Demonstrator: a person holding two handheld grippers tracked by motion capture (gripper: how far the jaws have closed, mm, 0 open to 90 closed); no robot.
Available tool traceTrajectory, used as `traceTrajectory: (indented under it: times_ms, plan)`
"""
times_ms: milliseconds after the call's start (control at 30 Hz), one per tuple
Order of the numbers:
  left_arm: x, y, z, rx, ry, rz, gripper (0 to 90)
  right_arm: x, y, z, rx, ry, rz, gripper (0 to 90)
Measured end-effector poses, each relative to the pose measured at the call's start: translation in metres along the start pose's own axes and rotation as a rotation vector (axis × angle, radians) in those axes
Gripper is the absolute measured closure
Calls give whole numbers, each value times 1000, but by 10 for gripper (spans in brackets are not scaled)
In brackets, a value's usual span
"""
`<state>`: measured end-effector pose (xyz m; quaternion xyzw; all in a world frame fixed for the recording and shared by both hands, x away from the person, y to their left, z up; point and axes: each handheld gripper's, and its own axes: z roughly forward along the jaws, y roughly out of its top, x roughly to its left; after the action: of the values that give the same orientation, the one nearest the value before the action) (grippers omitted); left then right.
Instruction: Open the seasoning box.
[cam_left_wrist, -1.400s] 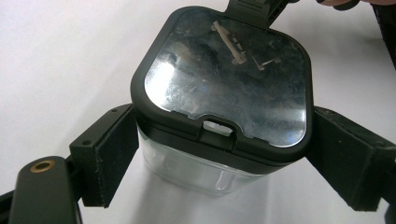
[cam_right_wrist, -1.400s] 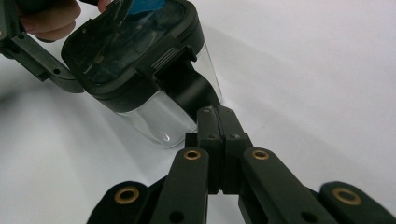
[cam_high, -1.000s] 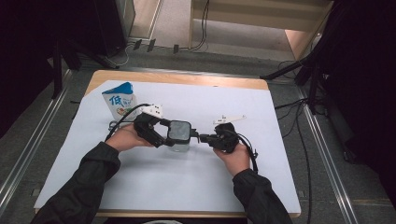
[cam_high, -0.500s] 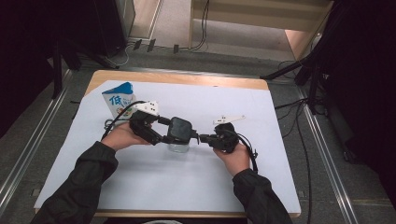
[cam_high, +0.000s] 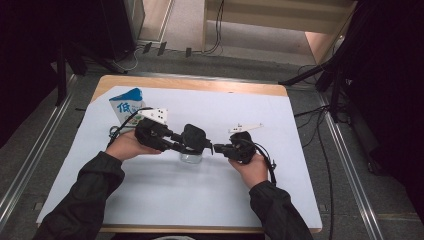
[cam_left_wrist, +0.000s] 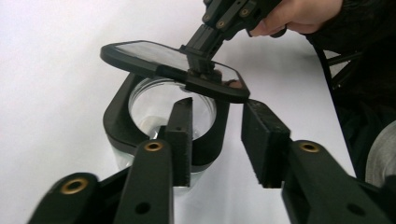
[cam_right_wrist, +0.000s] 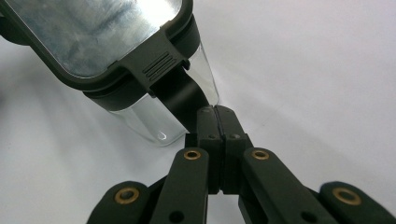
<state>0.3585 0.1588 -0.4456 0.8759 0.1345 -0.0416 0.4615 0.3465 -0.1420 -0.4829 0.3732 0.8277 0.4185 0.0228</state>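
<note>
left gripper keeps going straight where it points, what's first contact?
Most likely the clear container: its black rim sits just past the left gripper, one pad already reaching over it. The lifted lid hangs just above; depth there is uncertain.

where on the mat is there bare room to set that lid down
Free: the wide white mat between the forearms and the near edge, and the far right stretch. Crowded: the middle, around the glass container, and the far left by the milk carton.
</note>
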Motion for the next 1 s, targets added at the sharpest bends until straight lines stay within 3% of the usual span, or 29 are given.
traceTrajectory:
  times_ms: [300, 533, 1000]
  plan:
    - [0, 5, -1, -3, -28, -43, 860, 1, 0, 1, 1, 3, 2, 900]
    - [-5, 14, 2, -14, -4, -82, 871, 1, 0, 1, -2, 3, 6, 900]
    - [-16, 32, 13, -29, 40, -115, 872, 4, -2, -2, -23, 1, 25, 900]
